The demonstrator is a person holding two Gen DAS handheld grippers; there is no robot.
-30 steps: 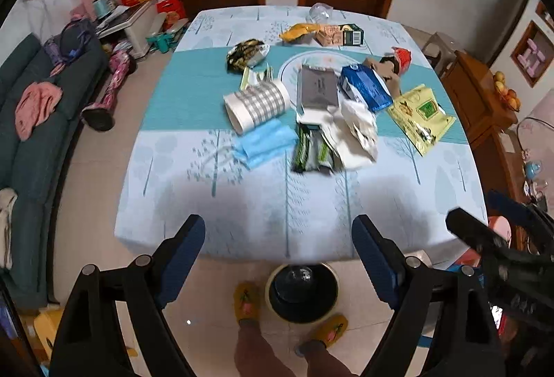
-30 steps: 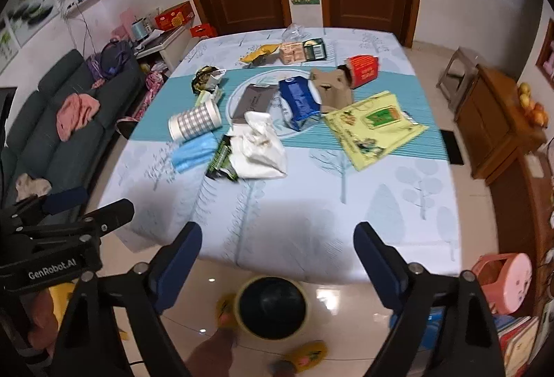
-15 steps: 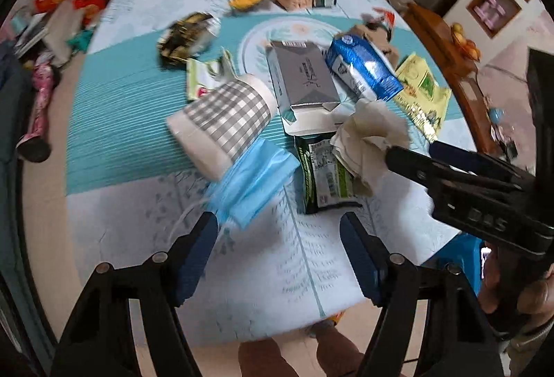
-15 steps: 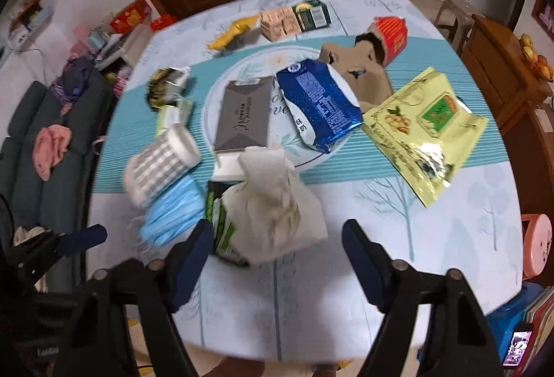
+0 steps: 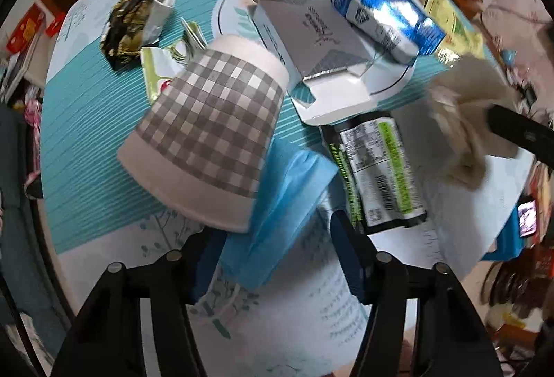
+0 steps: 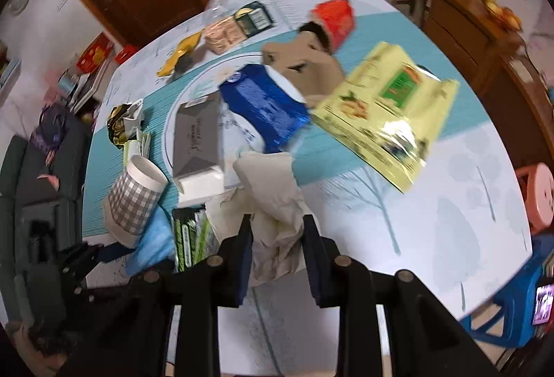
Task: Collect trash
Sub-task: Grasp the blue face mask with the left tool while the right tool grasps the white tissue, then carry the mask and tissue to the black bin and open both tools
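Though printing covers the grey box (image 5: 311,30) and the green-striped wrapper (image 5: 377,169), none of it can be read. Only the right wrist view shows the yellow foil bag (image 6: 384,113) at 1 o'clock and the red carton (image 6: 334,18) at 12. Only the left wrist view shows the blue face mask (image 5: 277,214) up close, lying between the wide-open fingers of the left gripper (image 5: 273,259), with the checked paper cup (image 5: 214,134) at 11 o'clock. The right gripper (image 6: 277,259) stands narrow, pinching the crumpled tissue (image 6: 273,203) near the tablecloth (image 6: 450,203) edge
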